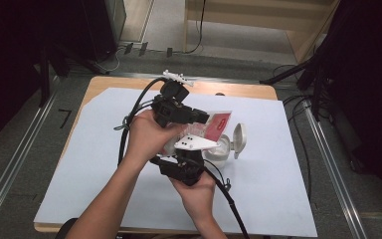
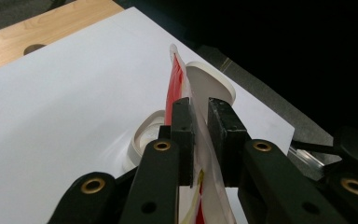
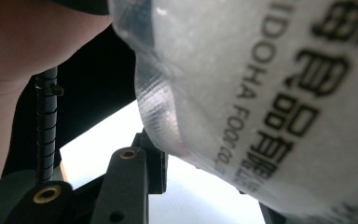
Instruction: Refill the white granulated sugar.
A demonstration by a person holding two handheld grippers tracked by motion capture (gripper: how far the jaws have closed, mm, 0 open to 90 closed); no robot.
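A red and clear plastic packet (image 1: 218, 123) with printed writing hangs between both grippers over the middle of the table. My left gripper (image 1: 205, 118), held from above, is shut on the packet's thin edge (image 2: 175, 79); its jaws (image 2: 200, 109) pinch the film. My right gripper (image 1: 186, 154) comes up from below, under its grey plate. In the right gripper view the packet (image 3: 261, 93) presses against the left jaw and hides the other jaw of the right gripper (image 3: 209, 182). Below stands a white round tub (image 1: 220, 150) with its flip lid (image 1: 239, 139) open.
A white sheet (image 1: 79, 164) covers most of the wooden table (image 1: 104, 82). Black cables (image 1: 229, 199) trail from both grippers across it. Metal rails (image 1: 10, 169) run along the floor on both sides, and dark equipment stands around.
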